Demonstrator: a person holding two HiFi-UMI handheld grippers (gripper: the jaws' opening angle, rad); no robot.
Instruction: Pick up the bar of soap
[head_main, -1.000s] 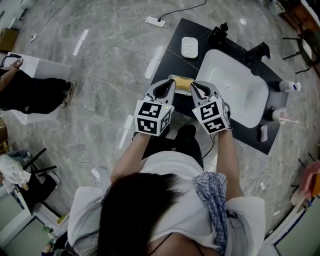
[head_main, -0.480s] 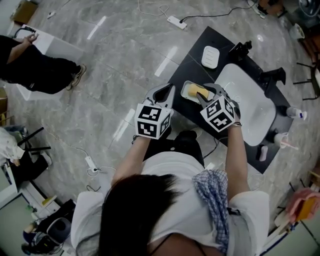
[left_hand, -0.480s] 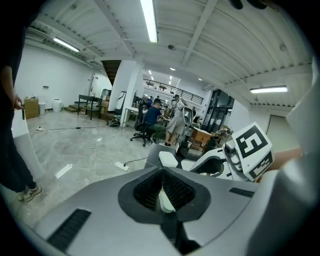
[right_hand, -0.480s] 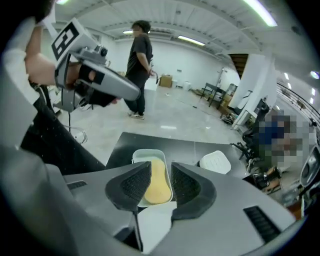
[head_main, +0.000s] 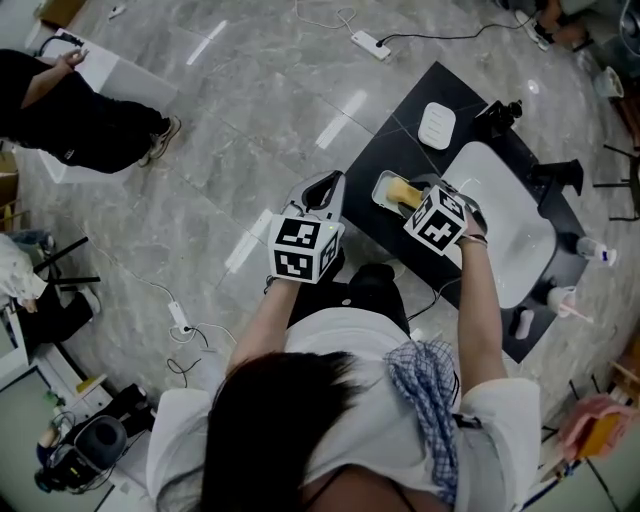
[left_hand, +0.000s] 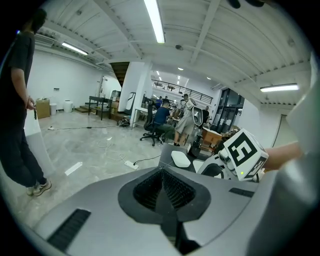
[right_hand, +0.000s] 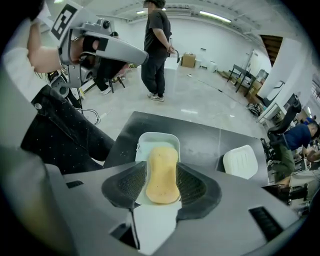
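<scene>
A yellow bar of soap (right_hand: 162, 172) lies in a white dish (right_hand: 157, 141) on the near corner of a black table (head_main: 385, 140). My right gripper (right_hand: 162, 186) reaches down over the dish. Its jaws are opening, and the soap lies between the two ribbed pads, which stand close along its sides. In the head view the soap (head_main: 403, 192) shows just ahead of the right gripper (head_main: 425, 195). The left gripper (head_main: 322, 192) hangs off the table's near-left edge, shut and empty, its pads meeting in the left gripper view (left_hand: 162, 187).
A second white soap dish (head_main: 437, 124) sits further back on the table, beside a white basin (head_main: 505, 225) with black taps. A bottle (head_main: 595, 250) and a cup (head_main: 562, 298) stand at the right. A person in black (head_main: 80, 130) stands on the floor at far left. A power strip (head_main: 364, 43) lies beyond.
The right gripper has gone forward over the dish and its jaws have spread around the soap. The left gripper has dropped back away from the dish.
</scene>
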